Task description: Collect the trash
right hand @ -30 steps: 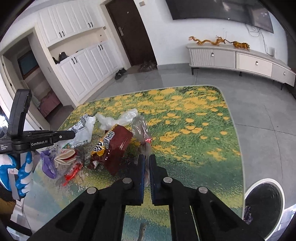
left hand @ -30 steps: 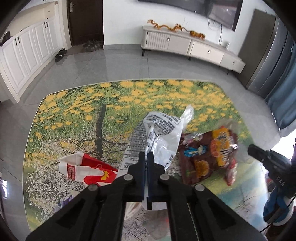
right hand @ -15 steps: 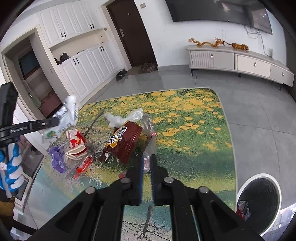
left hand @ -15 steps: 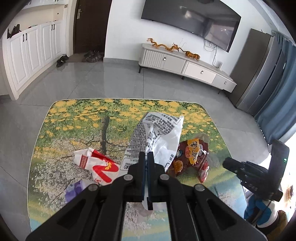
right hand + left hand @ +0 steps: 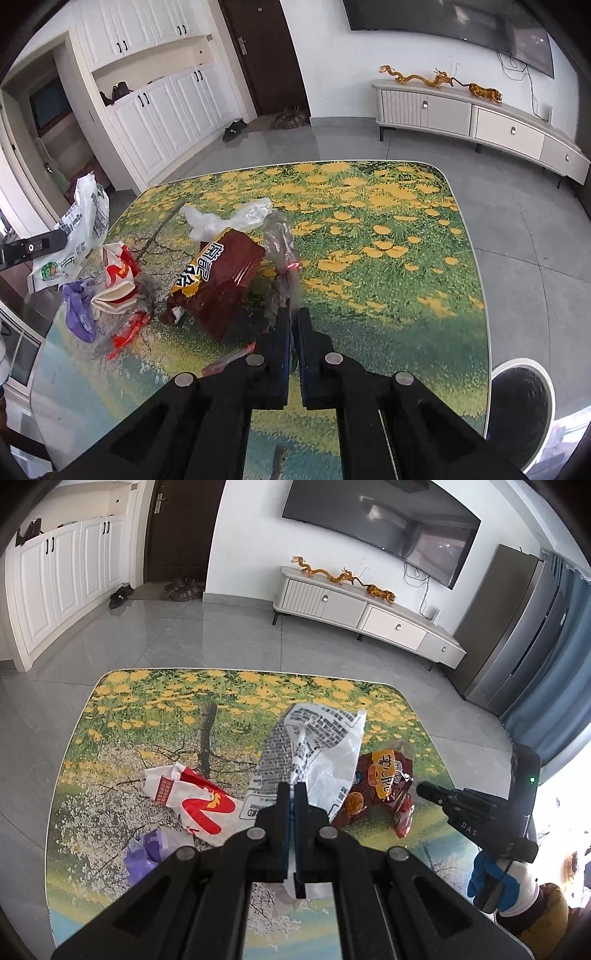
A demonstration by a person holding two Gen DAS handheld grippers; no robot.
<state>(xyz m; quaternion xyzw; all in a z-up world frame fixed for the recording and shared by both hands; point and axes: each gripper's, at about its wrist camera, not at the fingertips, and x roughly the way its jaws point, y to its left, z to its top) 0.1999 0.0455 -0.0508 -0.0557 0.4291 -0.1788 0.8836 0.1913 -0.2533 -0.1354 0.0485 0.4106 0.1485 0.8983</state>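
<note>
My left gripper (image 5: 294, 794) is shut on a white printed plastic bag (image 5: 317, 746) and holds it above the table; the bag also shows at the left of the right wrist view (image 5: 83, 225). My right gripper (image 5: 293, 321) is shut on a clear crumpled wrapper (image 5: 282, 240) that rises from the trash pile. On the flower-print table (image 5: 388, 206) lie a dark red snack bag (image 5: 218, 280), a red-and-white wrapper (image 5: 192, 797), a purple wrapper (image 5: 144, 853) and a small red wrapper (image 5: 125, 332).
A round bin with a white rim (image 5: 524, 406) stands on the floor by the table's right front corner. A low TV cabinet (image 5: 362, 613) lines the far wall and white cupboards (image 5: 159, 107) the left. Grey tiled floor surrounds the table.
My left gripper has lifted the white bag up and back from the table. My right gripper stays shut on the clear wrapper and has risen slightly.
</note>
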